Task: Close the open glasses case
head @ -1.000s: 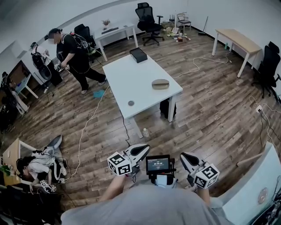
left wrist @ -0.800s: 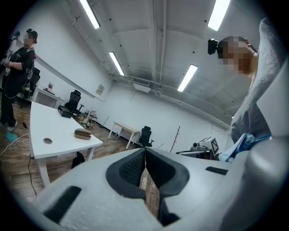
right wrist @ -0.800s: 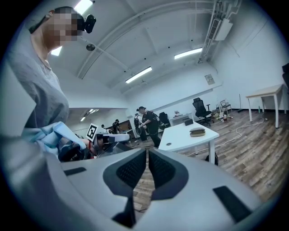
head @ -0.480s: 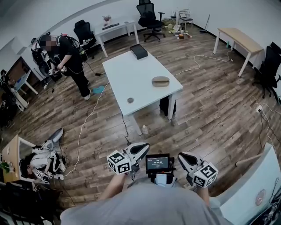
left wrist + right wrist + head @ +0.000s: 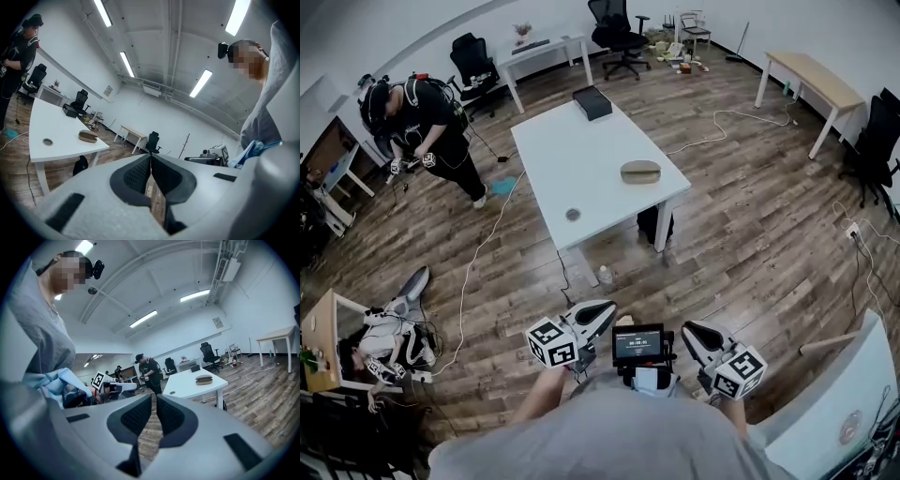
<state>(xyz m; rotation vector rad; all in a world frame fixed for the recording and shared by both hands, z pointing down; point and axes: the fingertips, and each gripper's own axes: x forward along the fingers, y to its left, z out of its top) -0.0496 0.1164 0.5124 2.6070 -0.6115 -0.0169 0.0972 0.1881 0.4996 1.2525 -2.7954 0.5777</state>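
1 glasses case (image 5: 640, 172) — 1 table (image 5: 572, 150) | left gripper (image 5: 611, 308), right gripper (image 5: 687, 329) empty

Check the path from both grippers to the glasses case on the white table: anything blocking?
Nothing visible does. Left gripper and right gripper are held near the body; open wood floor lies between them and the table, and the glasses case sits clear near its edge.

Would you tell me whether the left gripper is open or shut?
Shut: the left gripper has its jaws touching at the tips, with nothing between them.
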